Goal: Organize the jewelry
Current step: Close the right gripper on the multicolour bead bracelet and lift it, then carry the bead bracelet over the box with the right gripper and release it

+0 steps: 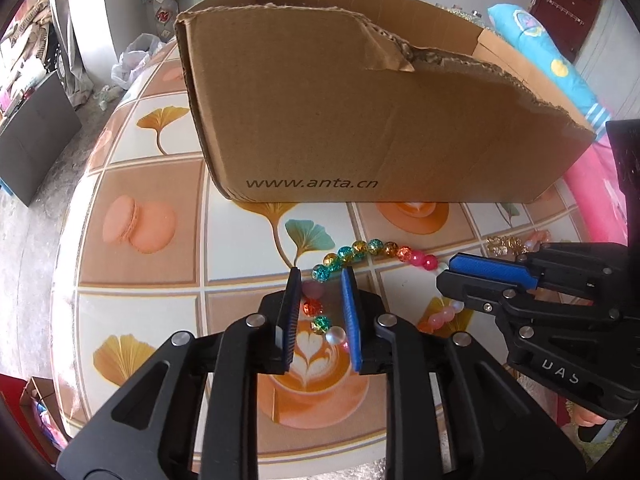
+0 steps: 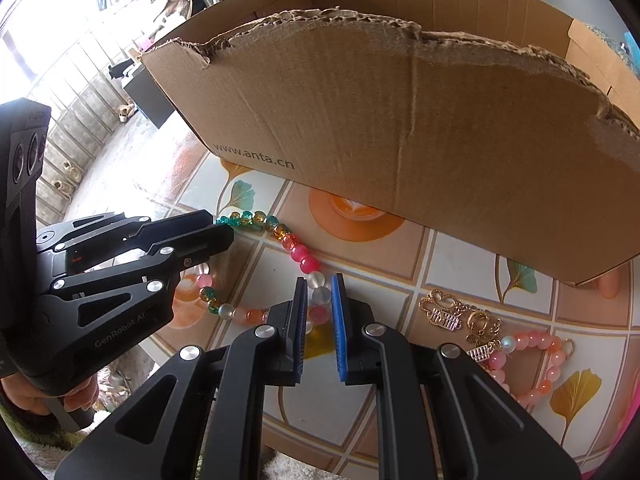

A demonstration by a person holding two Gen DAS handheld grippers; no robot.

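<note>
A multicoloured beaded bracelet (image 1: 372,248) lies on the patterned table (image 1: 152,168) in front of a torn cardboard box (image 1: 360,120). My left gripper (image 1: 321,276) straddles its left end. The jaws stand wider than the beads between them, so it is open. In the right wrist view the bracelet (image 2: 296,250) curves from the left gripper (image 2: 224,228) to my right gripper (image 2: 320,282). The right gripper's blue pads sit close against a frosted white bead, shut on the strand. From the left wrist the right gripper (image 1: 446,270) shows side-on at the bracelet's right end.
The box (image 2: 400,128) is open-topped with ragged edges and fills the far side. Gold charms (image 2: 448,314) and a pink bead bracelet (image 2: 540,360) lie right of my right gripper. A hand (image 2: 28,396) holds the left gripper. The table's rounded edge drops off at the left (image 1: 76,240).
</note>
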